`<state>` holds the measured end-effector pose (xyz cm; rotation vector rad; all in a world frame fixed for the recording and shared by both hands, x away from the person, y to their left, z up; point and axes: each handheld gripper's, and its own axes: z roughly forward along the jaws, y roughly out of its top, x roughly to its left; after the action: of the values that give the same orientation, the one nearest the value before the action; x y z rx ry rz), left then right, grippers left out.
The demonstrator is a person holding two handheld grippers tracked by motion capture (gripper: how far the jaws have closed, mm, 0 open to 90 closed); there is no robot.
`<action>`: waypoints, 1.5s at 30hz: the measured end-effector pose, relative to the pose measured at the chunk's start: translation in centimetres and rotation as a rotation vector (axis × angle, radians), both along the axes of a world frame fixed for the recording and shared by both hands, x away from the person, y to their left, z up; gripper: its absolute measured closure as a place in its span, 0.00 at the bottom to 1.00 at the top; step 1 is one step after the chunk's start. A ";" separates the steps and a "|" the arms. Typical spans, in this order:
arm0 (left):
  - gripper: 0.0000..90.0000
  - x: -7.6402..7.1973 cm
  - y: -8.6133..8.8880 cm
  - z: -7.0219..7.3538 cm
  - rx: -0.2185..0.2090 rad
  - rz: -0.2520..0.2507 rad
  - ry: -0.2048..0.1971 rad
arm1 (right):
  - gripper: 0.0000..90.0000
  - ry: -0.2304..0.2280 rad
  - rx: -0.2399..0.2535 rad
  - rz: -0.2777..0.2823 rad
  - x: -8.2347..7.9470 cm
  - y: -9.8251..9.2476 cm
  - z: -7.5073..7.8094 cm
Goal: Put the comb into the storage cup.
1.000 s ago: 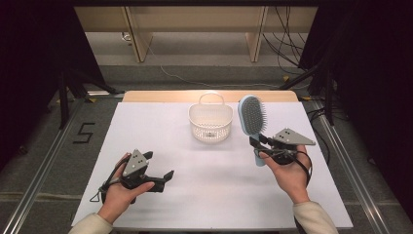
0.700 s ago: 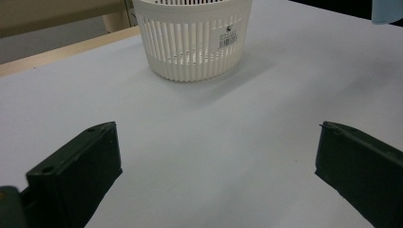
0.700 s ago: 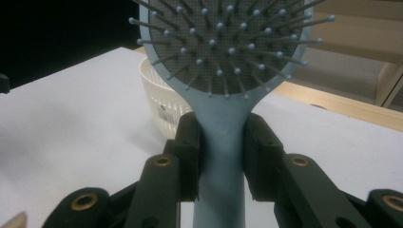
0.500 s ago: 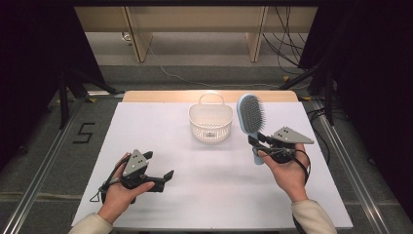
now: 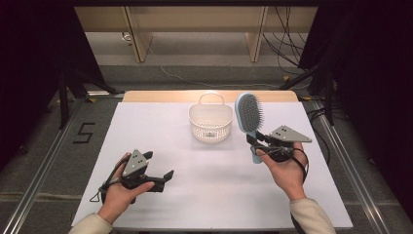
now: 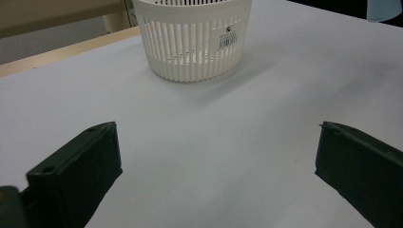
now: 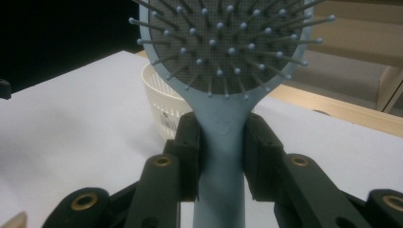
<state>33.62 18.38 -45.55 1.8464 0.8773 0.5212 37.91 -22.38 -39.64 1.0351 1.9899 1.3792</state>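
Nothing moving since earlier: right gripper clamping blue hairbrush beside white basket; left gripper gaping empty.

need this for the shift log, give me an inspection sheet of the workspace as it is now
surface: white table top, bare apart from the basket; a wooden strip shows along its far edge.
job's things: light blue hairbrush held upright above the table, bristles toward the right gripper's camera; white slotted basket with a handle stands on the table at the far middle, left of the brush.
clutter: nothing seen.
grippers: right gripper has its jaws shut on the brush handle; left gripper is open with nothing between its jaws, aimed at the basket.
cables: a black cable loops by the right hand; more on the floor beyond.
surroundings: grey floor, wooden furniture legs behind, dark sides.
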 end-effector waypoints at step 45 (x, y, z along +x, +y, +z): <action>0.01 0.0 -0.1 0.0 -0.001 -0.003 0.001 | 0.78 -0.020 0.007 -0.001 1.0 0.8 0.6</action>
<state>33.60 18.31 -45.59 1.8467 0.8753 0.5184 38.92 -21.53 -39.01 1.0210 1.9710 1.3918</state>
